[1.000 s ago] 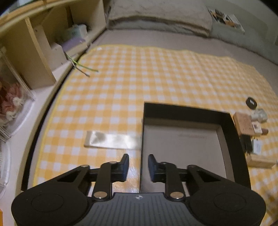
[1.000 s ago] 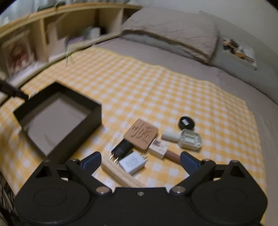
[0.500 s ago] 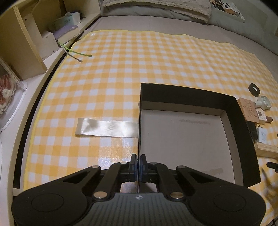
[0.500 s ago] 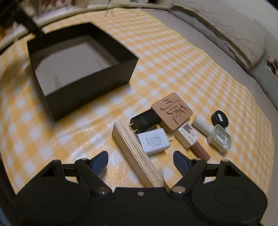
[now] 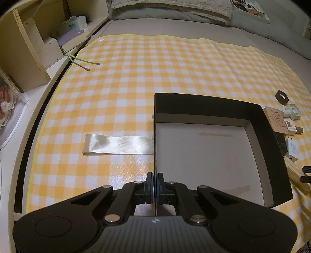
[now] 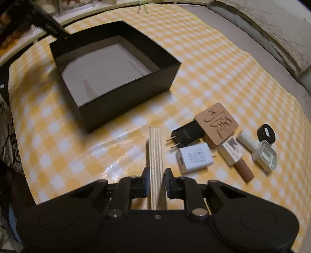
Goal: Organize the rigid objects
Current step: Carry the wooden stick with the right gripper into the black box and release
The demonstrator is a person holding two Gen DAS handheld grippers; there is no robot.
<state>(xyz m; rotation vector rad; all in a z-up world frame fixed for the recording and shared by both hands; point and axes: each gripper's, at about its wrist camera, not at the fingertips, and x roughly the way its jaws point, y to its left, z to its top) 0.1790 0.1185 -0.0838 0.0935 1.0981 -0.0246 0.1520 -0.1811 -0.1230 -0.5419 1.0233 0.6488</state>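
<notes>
An open black box (image 5: 204, 101) with a pale floor sits on the yellow checked cloth. My left gripper (image 5: 155, 175) is shut on the box's left wall, near the front corner. Right of the box lies a long plywood block (image 6: 156, 155), and my right gripper (image 6: 157, 173) is shut on its near end. Beside the block are a black charger (image 6: 186, 134), a white charger (image 6: 194, 158), a carved wooden tile (image 6: 216, 123), a small white-and-brown stick (image 6: 233, 151), a white plastic piece (image 6: 262, 151) and a black round disc (image 6: 266, 133).
A shiny pale ribbon (image 5: 116, 145) lies flat on the cloth left of the box. Wooden shelving (image 5: 29, 48) with boxes runs along the left. A grey pillow (image 5: 171, 7) lies at the far end of the bed. The left gripper's arm (image 6: 50, 25) reaches over the box's far corner.
My left gripper closed from slightly apart onto the box wall. My right gripper came down, rolled, and closed from wide open onto the plywood block.
</notes>
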